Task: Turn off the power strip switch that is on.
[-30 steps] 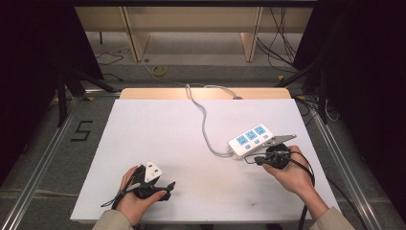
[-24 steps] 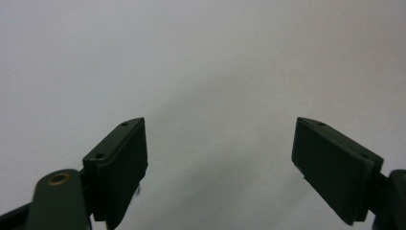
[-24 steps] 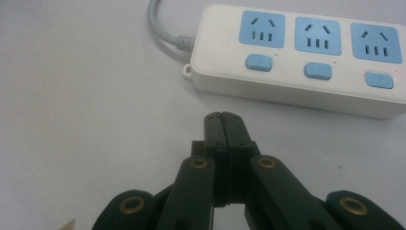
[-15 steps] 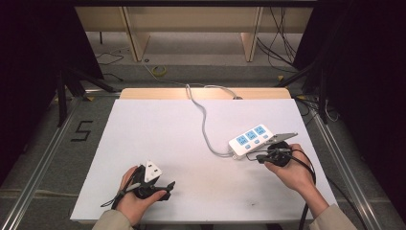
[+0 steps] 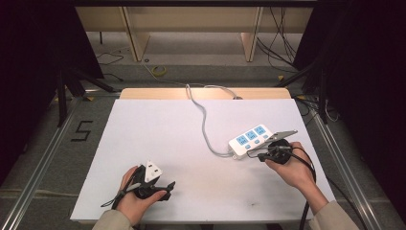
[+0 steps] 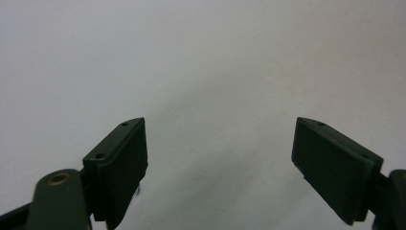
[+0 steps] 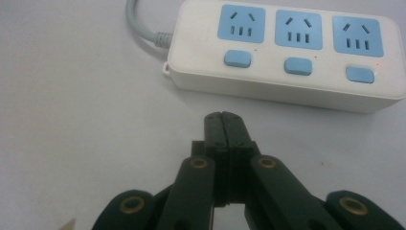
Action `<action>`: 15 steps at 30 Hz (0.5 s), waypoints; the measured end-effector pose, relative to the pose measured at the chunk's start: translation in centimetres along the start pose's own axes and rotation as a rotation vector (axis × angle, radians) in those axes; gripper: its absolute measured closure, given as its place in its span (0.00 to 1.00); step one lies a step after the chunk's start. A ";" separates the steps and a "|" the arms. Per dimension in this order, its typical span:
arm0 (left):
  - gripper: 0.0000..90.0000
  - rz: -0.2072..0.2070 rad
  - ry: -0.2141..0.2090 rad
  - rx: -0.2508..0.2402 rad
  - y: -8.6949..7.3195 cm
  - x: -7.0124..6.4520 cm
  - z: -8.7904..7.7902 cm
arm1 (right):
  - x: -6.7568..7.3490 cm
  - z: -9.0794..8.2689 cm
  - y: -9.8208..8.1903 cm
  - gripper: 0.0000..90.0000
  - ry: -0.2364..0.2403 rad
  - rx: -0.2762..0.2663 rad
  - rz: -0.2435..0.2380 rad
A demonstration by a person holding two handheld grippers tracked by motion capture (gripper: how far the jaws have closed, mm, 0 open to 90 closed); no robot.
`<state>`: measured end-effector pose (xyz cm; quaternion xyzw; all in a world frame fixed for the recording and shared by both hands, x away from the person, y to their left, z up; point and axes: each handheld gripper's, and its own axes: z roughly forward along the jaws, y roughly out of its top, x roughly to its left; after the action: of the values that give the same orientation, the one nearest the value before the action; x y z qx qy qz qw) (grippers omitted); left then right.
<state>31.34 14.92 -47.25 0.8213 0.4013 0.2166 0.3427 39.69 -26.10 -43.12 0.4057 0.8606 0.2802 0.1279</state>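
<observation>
Two claws at work: right claw [image 7: 224, 116] pinched closed on nothing, tips just short of the power strip [image 7: 287, 52] near the surface's [image 5: 158, 129] right edge; left claw [image 6: 218, 158] spread wide, near front-left corner.

My left hand [image 5: 136, 194] rests low near the table's front edge, holding its black two-jaw left gripper [image 6: 218, 167] with jaws spread wide apart. My right hand [image 5: 293, 167] holds the black right gripper [image 7: 223, 125], jaws pressed together, nothing between them.
</observation>
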 end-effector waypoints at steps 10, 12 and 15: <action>0.22 -0.003 0.000 -0.003 0.0 0.0 0.1 | -0.6 0.1 0.2 1.00 -0.008 0.012 0.007; 0.22 -0.003 0.000 -0.003 0.0 0.0 0.1 | -0.7 0.1 0.2 1.00 -0.009 0.014 0.007; 0.22 -0.003 0.001 -0.003 0.0 -0.1 0.1 | -0.8 0.0 0.4 1.00 -0.010 0.017 0.011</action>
<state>31.35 14.86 -47.29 0.8202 0.4022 0.2169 0.3441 40.46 -26.51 -42.95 0.4129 0.8599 0.2717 0.1275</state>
